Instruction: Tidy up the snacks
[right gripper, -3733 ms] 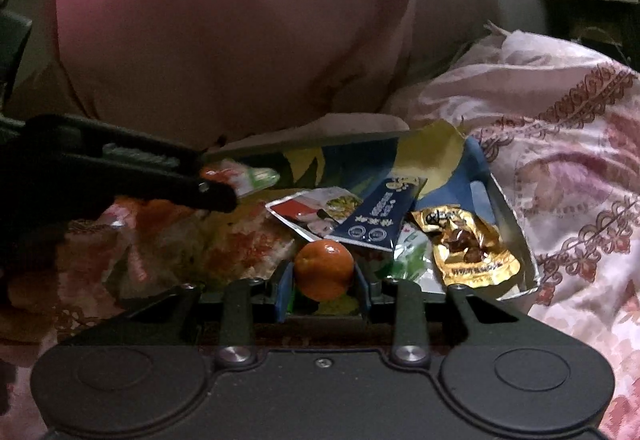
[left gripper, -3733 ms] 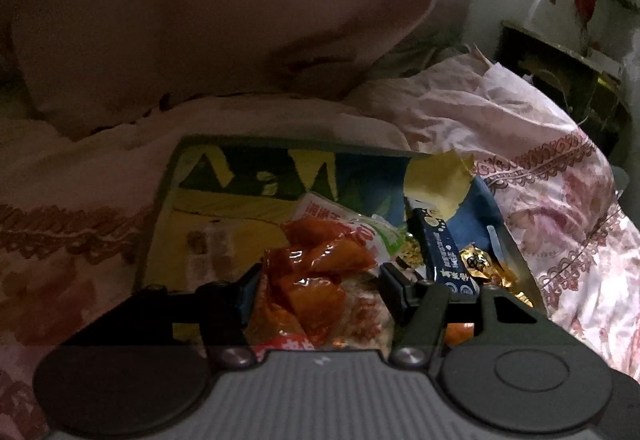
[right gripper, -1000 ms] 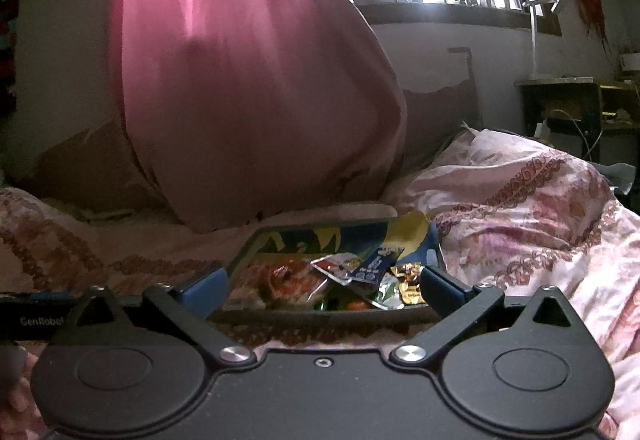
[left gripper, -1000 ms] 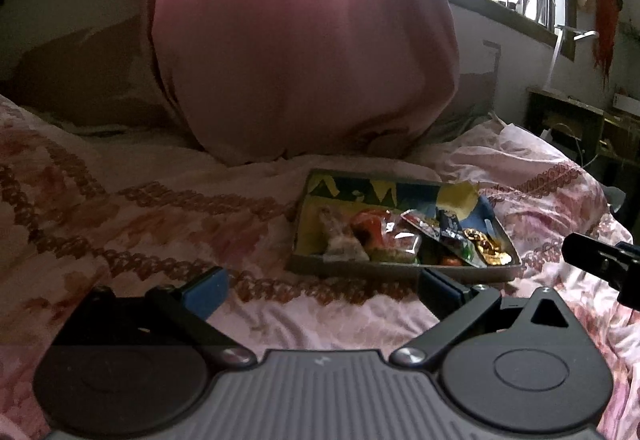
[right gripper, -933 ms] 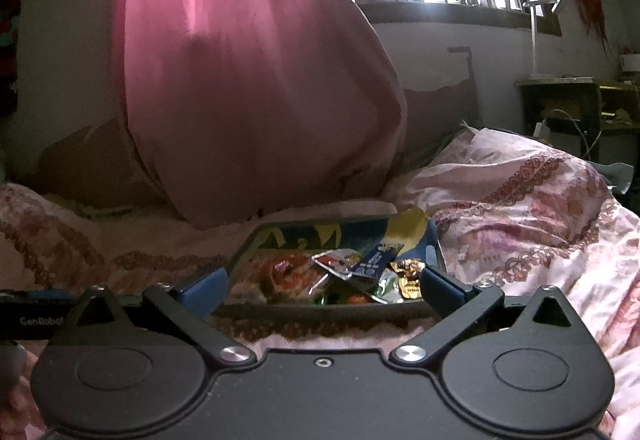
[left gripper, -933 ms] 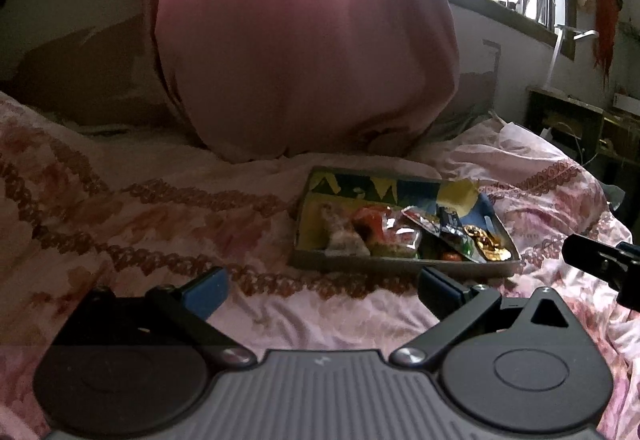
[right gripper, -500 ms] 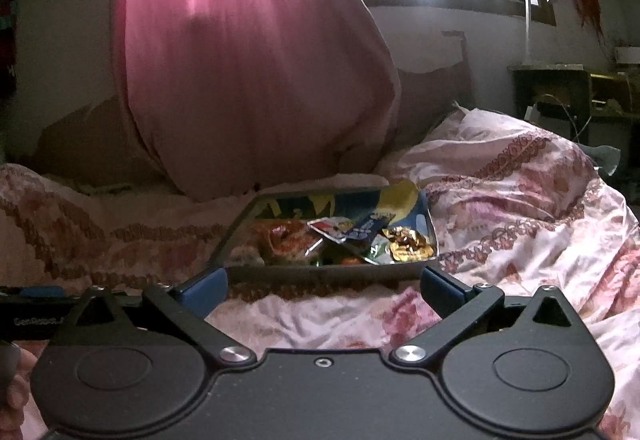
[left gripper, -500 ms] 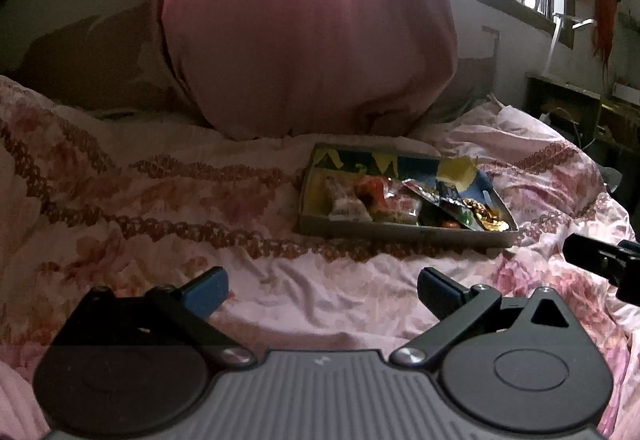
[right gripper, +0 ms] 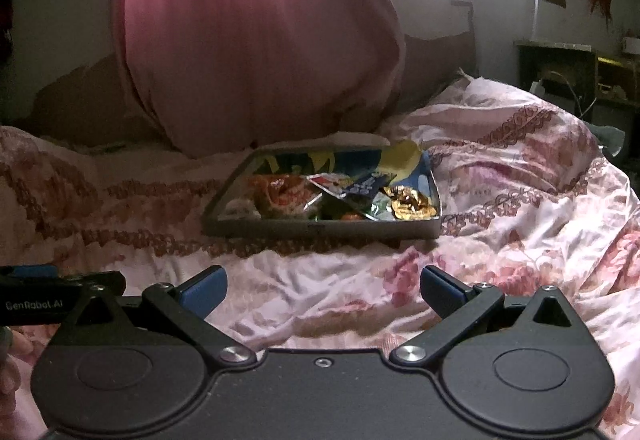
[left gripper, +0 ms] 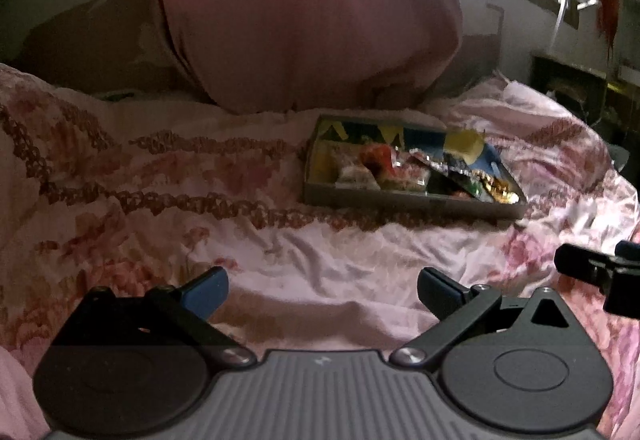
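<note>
Left wrist view, tool: our left gripper [left gripper: 320, 290] hangs spread and empty above the floral bedsheet [left gripper: 168, 200]
Left wrist view, tray: one shallow snack tray [left gripper: 400, 203] sits on the bed, well ahead and right of us
Left wrist view, contents: packets blur together here; we cannot count them
Right wrist view, tool: our right gripper [right gripper: 322, 290] is spread wide too, pinching nothing
Right wrist view, count: we make out one orange-red packet [right gripper: 282, 192], one dark blue packet [right gripper: 366, 185], one gold packet [right gripper: 410, 205], one small orange fruit [right gripper: 352, 217]
Right wrist view, handling: we judge the packets light, crinkly and slippery, best pinched at a sealed edge; the fruit round and soft, needing a gentle squeeze across its middle
</note>
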